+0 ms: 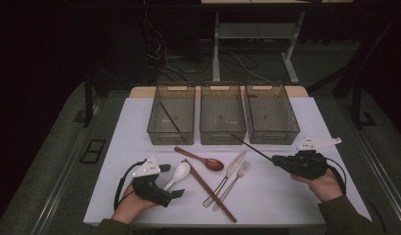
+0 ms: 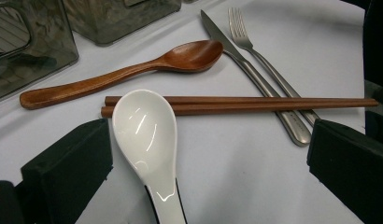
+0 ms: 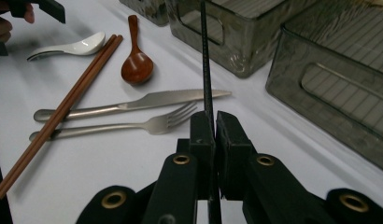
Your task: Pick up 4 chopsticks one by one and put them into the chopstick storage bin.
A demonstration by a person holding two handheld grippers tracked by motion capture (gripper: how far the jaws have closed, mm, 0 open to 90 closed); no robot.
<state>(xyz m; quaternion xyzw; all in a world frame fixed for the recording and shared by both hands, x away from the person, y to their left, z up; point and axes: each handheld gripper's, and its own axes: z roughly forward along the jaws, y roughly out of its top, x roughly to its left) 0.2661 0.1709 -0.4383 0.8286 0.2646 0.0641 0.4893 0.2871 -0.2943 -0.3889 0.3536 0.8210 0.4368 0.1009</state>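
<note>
My right gripper is shut on a thin black chopstick. It holds the stick above the table, slanting up toward the front of the middle bin. Another black chopstick lies in the left bin. My left gripper rests open at the front left. A white ceramic spoon lies between its jaws, and the pads stand clear of it.
On the white table a wooden spoon, a knife, a fork and a pair of brown chopsticks lie in the middle. The right bin stands beside the other two at the back.
</note>
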